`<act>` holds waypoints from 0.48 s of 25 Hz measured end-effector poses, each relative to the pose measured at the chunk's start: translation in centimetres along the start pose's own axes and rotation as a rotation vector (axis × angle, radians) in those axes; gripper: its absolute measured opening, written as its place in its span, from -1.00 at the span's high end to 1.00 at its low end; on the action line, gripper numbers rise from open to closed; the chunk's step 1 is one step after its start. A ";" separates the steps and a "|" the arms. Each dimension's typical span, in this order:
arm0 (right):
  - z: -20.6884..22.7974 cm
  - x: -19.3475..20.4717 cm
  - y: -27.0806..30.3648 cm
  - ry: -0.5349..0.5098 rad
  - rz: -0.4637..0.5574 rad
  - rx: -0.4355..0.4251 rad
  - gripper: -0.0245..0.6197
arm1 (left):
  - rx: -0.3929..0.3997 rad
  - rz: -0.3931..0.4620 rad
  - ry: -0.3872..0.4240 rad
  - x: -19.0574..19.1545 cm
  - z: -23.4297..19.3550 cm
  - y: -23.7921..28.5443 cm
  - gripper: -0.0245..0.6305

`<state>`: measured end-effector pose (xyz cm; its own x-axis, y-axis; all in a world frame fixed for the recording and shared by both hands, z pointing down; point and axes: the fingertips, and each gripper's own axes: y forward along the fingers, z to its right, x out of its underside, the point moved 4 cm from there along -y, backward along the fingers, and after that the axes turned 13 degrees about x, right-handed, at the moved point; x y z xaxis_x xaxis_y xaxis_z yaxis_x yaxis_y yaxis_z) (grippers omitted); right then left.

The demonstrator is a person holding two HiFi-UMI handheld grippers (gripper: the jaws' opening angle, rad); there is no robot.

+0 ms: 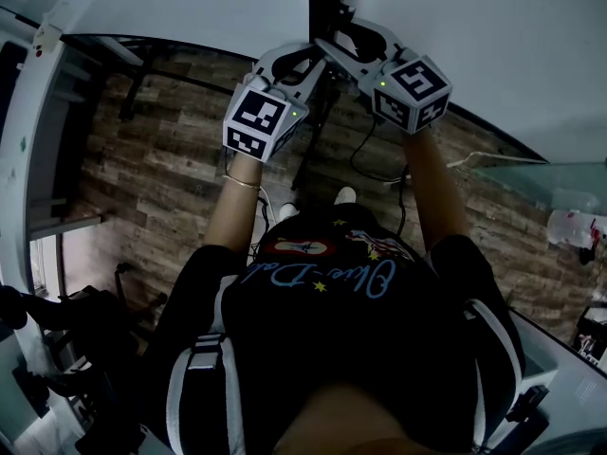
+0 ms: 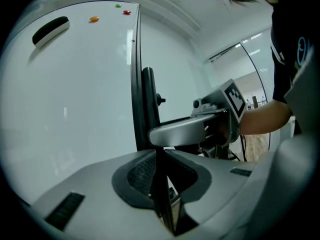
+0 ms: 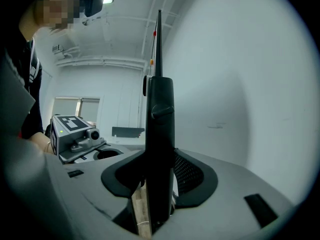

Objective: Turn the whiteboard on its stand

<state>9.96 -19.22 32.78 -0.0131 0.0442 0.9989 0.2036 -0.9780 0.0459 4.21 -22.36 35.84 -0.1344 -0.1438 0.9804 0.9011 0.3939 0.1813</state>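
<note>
The whiteboard [image 2: 70, 94] stands upright right in front of us. Its long edge runs top to bottom and is turned toward both tongs, so we meet it almost edge-on.

Nearest to us, the head view shows our dark shirt [image 1: 351, 339] and two forearms raised over a wood-plank floor [image 1: 161, 178]. A thin bangle [image 1: 242, 182] sits on the left wrist.

The left tongs [image 2: 161, 171] are closed on a dark strip [image 2: 161, 189] that lines up with the black bar [image 3: 160, 134] at the board's edge. The right tongs [image 3: 159, 176] are clamped on that bar itself, a little beyond the left pair.

Only the left gripper view gives us the board's face, which spreads to the left of the bar. It carries a black eraser [image 2: 50, 30] high up. Near the top edge are an orange magnet [image 2: 94, 19], a green magnet [image 2: 118, 5] and a red magnet [image 2: 126, 12].

The right gripper view shows the same board as a thin line rising above the bar, with magnets as mere specks on its left side. It also shows a knob [image 3: 161, 110] on the bar.

In the head view we see white surfaces on either side of the bar and cannot tell which is the board. Farthest off is a white ceiling [image 3: 127, 6].
</note>
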 end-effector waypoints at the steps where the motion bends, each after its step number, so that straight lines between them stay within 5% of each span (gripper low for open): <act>1: 0.0 0.0 0.0 0.002 -0.001 0.003 0.36 | 0.002 0.000 0.001 0.0 0.0 0.0 0.71; 12: -0.4 -0.3 -0.3 0.005 -0.008 0.007 0.36 | 0.023 0.001 -0.013 -0.3 0.6 -0.4 0.63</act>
<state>9.49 -19.01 32.46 -0.0194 0.0512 0.9985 0.2099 -0.9762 0.0542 3.61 -21.91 35.55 -0.1392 -0.1321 0.9814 0.8913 0.4151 0.1823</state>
